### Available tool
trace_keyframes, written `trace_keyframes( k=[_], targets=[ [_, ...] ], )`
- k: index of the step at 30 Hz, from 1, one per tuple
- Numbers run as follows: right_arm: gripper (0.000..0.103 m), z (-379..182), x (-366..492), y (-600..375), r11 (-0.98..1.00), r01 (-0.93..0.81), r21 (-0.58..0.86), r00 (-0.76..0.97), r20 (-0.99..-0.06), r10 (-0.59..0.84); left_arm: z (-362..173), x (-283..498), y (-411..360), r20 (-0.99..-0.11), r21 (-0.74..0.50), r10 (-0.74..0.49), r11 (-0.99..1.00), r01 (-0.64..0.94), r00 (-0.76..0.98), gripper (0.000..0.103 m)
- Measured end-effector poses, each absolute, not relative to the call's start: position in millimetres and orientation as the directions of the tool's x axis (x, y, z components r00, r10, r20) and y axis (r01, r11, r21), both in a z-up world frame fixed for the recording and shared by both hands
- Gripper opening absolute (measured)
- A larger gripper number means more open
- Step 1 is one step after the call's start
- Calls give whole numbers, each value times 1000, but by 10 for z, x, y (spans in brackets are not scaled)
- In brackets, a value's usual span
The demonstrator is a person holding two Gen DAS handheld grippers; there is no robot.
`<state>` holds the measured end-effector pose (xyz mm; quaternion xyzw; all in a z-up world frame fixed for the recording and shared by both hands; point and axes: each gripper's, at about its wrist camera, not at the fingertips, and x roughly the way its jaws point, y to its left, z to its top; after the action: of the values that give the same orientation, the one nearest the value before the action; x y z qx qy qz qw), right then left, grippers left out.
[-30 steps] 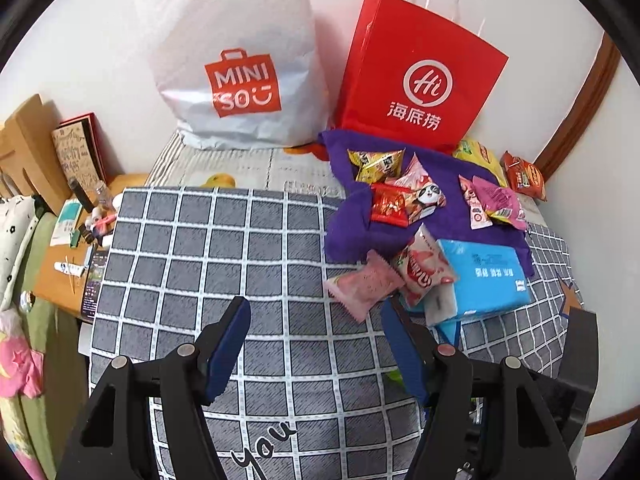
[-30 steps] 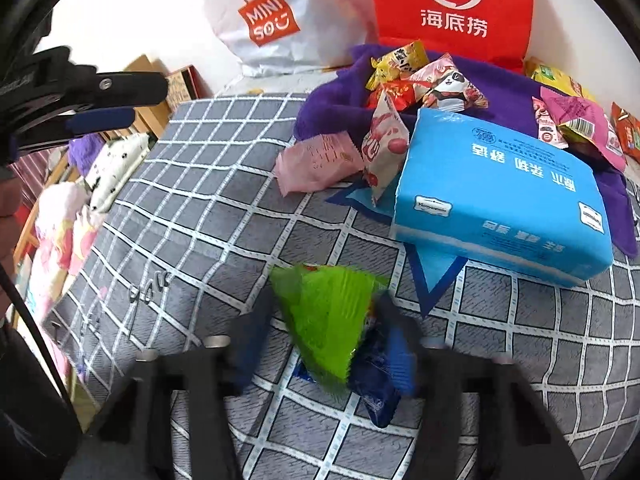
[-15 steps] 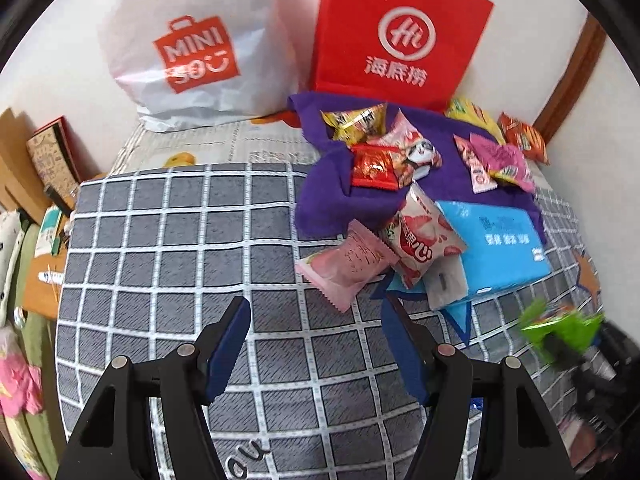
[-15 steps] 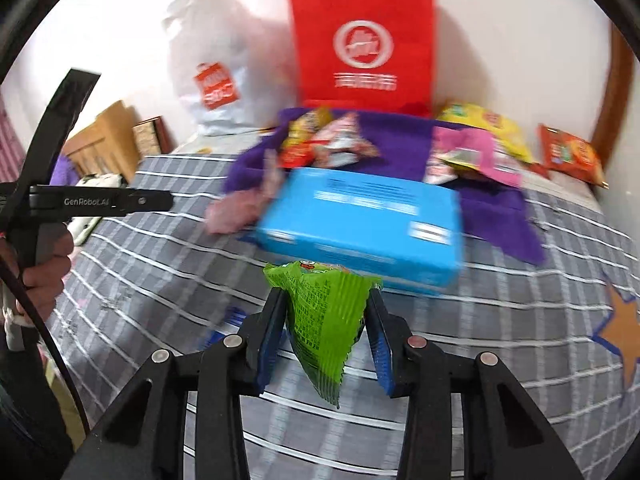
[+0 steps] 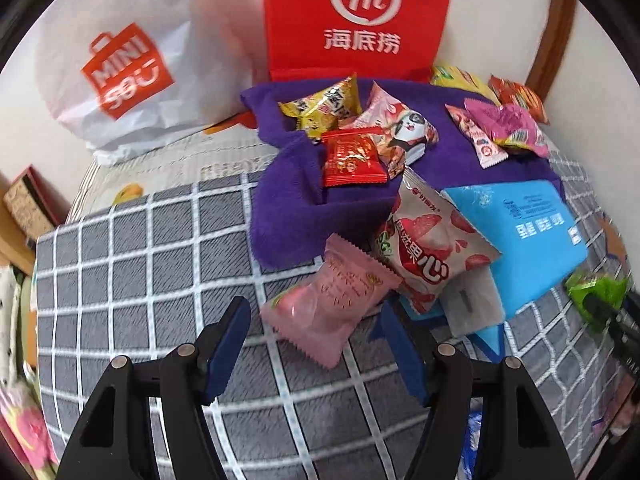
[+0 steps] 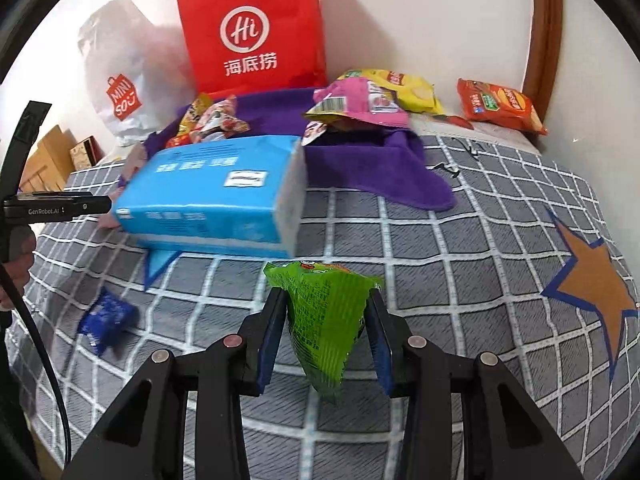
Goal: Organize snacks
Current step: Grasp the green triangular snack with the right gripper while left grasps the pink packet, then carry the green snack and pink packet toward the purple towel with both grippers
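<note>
My right gripper (image 6: 326,320) is shut on a green snack packet (image 6: 324,316) and holds it above the grey checked blanket (image 6: 460,248); the packet also shows at the right edge of the left wrist view (image 5: 596,292). My left gripper (image 5: 316,332) is open, its fingers on either side of a pink snack packet (image 5: 332,304) lying on the blanket. A red-and-white strawberry packet (image 5: 428,248) leans beside it. Several snacks lie on a purple towel (image 5: 288,200). A small blue packet (image 6: 106,316) lies on the blanket.
A blue tissue pack (image 6: 216,192) sits mid-blanket. A red paper bag (image 6: 252,28) and a white Miniso bag (image 5: 120,68) stand at the wall. Yellow (image 6: 396,84) and orange (image 6: 500,106) chip bags lie at the back right. Shelves (image 5: 24,216) stand to the left.
My right gripper has lifted the green packet off the blanket and swung right; the small blue packet stayed behind. My left gripper has moved forward to the pink packet.
</note>
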<state>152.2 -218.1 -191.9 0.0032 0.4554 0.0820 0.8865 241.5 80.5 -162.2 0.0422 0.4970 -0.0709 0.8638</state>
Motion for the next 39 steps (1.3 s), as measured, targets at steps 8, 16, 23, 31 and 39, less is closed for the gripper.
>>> trace_keyframes(
  k=[8, 16, 23, 31, 39],
  targets=[
    [41, -2061, 1632, -2268, 988, -115, 103, 602, -784, 152, -1851, 2550, 666, -879, 31, -71, 978, 205, 472, 66],
    [45, -2134, 1676, -2273, 988, -112, 107, 582, -799, 153, -1881, 2447, 659, -865, 31, -74, 979, 201, 497, 53],
    [43, -2110, 1653, -2234, 990, -115, 83, 583, -801, 135, -1770, 2248, 730, -864, -26, -117, 982, 188, 490, 49],
    [42, -1854, 1464, -2255, 989, -111, 101, 611, -778, 148, -1593, 1929, 825, -853, -90, -154, 985, 149, 498, 49],
    [42, -1532, 1278, -2124, 984, -135, 119, 623, -762, 178, -1356, 1583, 593, -831, -157, -235, 968, 194, 504, 49]
  ],
)
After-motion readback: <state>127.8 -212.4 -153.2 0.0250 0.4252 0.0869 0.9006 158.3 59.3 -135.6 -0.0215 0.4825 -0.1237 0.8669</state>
